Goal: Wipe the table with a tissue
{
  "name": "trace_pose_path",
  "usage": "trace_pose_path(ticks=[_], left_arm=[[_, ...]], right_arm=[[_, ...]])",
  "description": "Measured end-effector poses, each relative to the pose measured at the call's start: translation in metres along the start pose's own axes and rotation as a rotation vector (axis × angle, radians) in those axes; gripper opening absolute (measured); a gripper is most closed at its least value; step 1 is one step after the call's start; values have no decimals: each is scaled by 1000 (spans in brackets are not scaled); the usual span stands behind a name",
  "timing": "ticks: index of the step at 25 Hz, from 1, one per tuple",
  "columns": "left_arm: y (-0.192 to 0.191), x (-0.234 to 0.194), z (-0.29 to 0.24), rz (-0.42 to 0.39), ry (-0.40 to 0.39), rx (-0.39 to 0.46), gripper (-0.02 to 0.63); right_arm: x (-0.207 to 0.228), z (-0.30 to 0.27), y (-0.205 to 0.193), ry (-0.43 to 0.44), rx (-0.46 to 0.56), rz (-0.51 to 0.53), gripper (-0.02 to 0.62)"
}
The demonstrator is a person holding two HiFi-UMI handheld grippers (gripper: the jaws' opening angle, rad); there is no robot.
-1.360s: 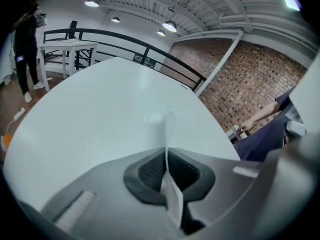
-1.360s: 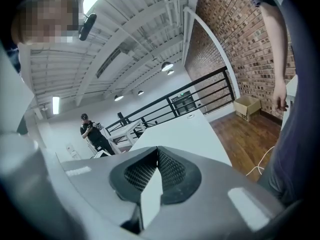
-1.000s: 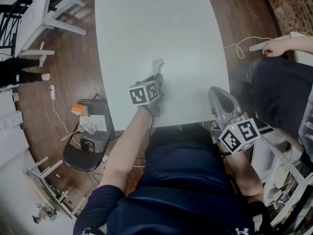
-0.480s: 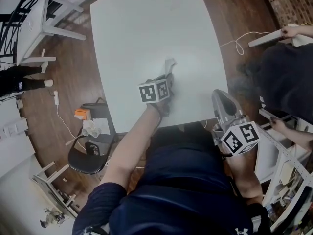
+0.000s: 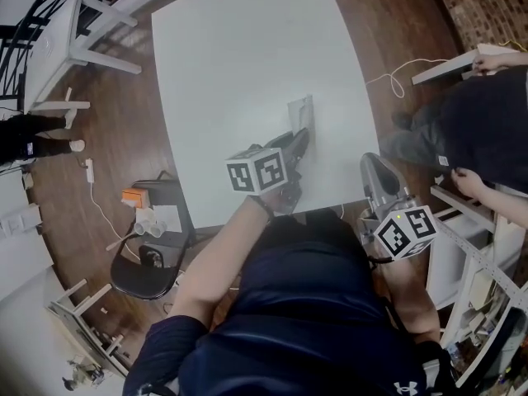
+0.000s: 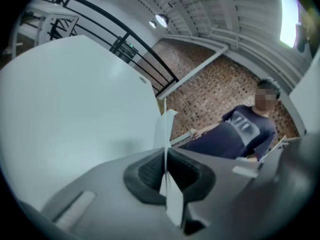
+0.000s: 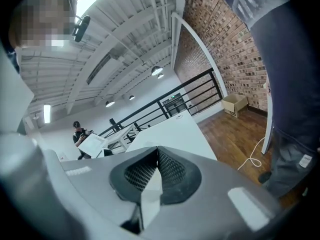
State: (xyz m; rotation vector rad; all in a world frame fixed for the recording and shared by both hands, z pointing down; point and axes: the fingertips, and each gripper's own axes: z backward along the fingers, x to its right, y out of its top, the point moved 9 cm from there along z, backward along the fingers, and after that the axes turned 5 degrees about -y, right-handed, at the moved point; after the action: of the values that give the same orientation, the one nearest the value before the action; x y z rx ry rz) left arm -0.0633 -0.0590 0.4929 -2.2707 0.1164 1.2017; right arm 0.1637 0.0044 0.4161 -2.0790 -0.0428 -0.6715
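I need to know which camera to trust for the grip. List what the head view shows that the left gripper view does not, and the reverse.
Only the head view: the white table's whole outline, the right gripper, and a black chair on the floor.

Only the left gripper view: the jaws closed on the tissue seen close up, a brick wall, and a person in a dark shirt.

Both: the left gripper, the tissue and the table.

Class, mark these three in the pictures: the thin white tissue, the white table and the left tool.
thin white paper tissue (image 5: 300, 112): head view, its free upper end.
white square table (image 5: 247, 56): head view, bare top surface.
left tool (image 6: 165, 156): left gripper view, between its tips, shut on the tissue.
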Motion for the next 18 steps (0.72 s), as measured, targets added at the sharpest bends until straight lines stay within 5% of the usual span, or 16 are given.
trace_pose_path(ticks=[7,18], left_arm=[[41,-12,93,76,-39,219,6],[40,-31,177,59,-22,317,6]], right_arm=[[-7,-6,3,-16,23,-2,11],[-43,-6,7,-38,64,11,11]])
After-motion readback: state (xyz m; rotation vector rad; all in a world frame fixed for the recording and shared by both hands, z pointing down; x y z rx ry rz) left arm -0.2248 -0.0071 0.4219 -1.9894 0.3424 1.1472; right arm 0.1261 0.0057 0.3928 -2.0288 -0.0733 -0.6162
